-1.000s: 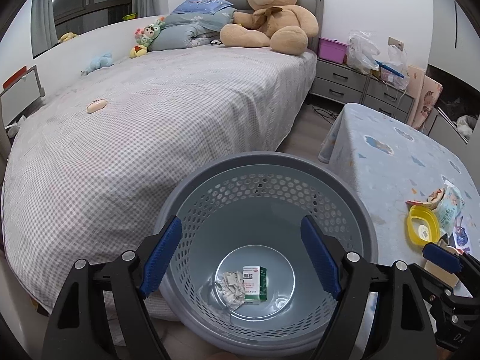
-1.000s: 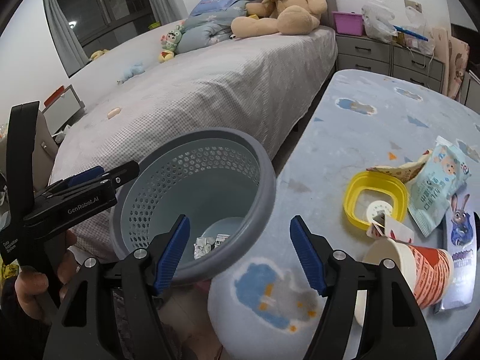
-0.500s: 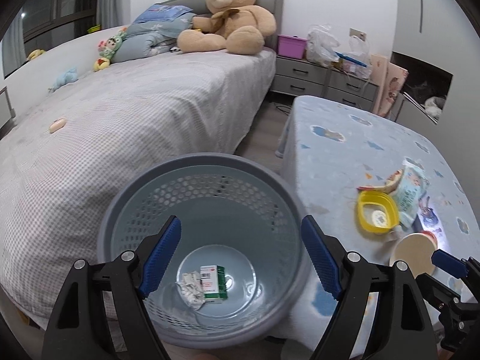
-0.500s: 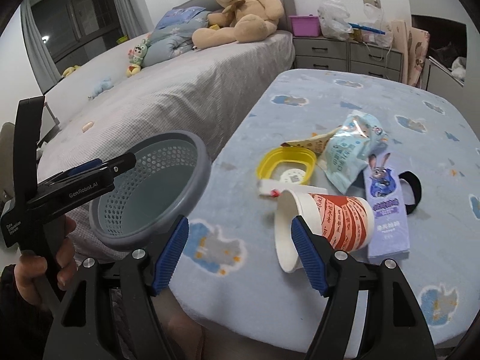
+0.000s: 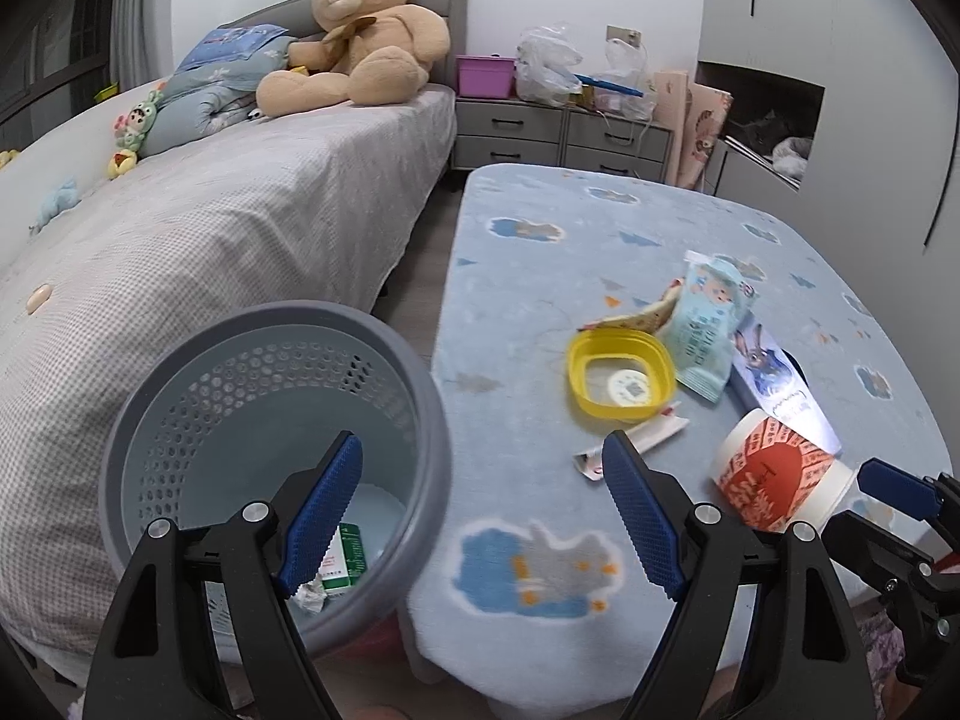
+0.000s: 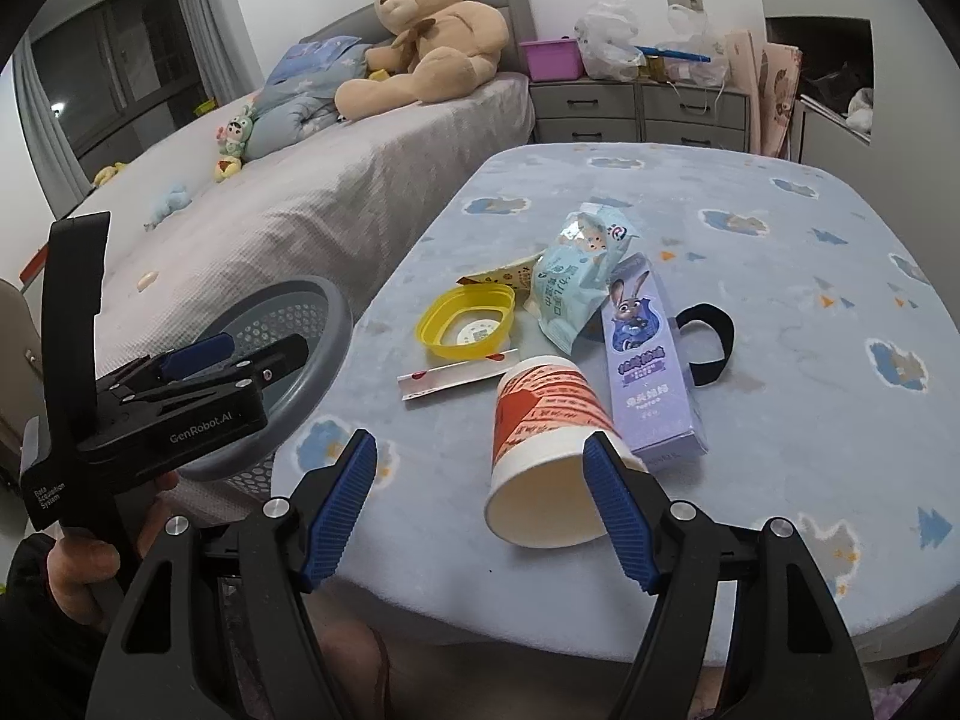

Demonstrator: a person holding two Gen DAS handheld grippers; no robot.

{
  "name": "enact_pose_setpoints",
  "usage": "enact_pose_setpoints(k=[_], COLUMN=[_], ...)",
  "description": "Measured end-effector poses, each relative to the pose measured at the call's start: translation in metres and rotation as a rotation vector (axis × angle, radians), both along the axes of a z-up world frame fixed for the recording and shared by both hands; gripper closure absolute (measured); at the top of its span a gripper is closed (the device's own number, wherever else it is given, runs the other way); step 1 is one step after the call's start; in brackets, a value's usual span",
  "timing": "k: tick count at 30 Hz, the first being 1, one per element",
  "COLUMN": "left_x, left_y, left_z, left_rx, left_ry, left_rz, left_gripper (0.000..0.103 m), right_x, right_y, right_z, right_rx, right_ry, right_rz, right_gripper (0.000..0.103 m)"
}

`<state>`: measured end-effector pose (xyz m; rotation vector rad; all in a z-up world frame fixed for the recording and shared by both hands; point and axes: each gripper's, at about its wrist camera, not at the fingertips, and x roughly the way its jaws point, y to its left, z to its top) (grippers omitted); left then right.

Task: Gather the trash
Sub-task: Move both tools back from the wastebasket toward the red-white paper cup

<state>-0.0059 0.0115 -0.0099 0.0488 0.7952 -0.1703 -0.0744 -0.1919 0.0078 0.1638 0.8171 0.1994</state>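
Note:
A grey perforated basket point(image 5: 240, 396) stands on the floor between the bed and the table, holding a green box point(image 5: 348, 558) and crumpled paper point(image 5: 309, 597). My left gripper point(image 5: 480, 444) hangs open and empty over the basket's right rim and the table corner. On the blue tablecloth lie a tipped red-and-white paper cup point(image 6: 540, 420), a yellow lid point(image 6: 468, 321), a snack packet point(image 6: 576, 282), a purple box point(image 6: 648, 360) and a wrapper strip point(image 6: 456, 375). My right gripper point(image 6: 480, 444) is open just in front of the cup's mouth, which sits by its right finger.
The bed point(image 5: 210, 228) with a teddy bear point(image 5: 360, 36) runs along the left. Grey drawers point(image 5: 558, 132) stand at the back. A black band point(image 6: 708, 348) lies beside the purple box. A hand point(image 6: 78, 564) holds the left gripper point(image 6: 252, 354) near the basket rim point(image 6: 324, 354).
Both views have swung right, from the basket toward the table. The basket has slid to the left of each view, and the paper cup now lies right before the right gripper.

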Motion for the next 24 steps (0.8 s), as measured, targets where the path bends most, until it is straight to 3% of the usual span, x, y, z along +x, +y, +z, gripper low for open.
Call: enact_pose_setpoints(k=[24], left_x=[-0.008], left_y=[-0.026], left_z=[-0.01], left_rx=[-0.001], left_ry=[0.02], left_rz=[-0.043], left_gripper=[0.024], right_x=[-0.002], right_y=[-0.03], right_z=[-0.002], right_rx=[-0.01], right_ry=[0.02], right_rz=[-0.046], right_gripper=[0.033])
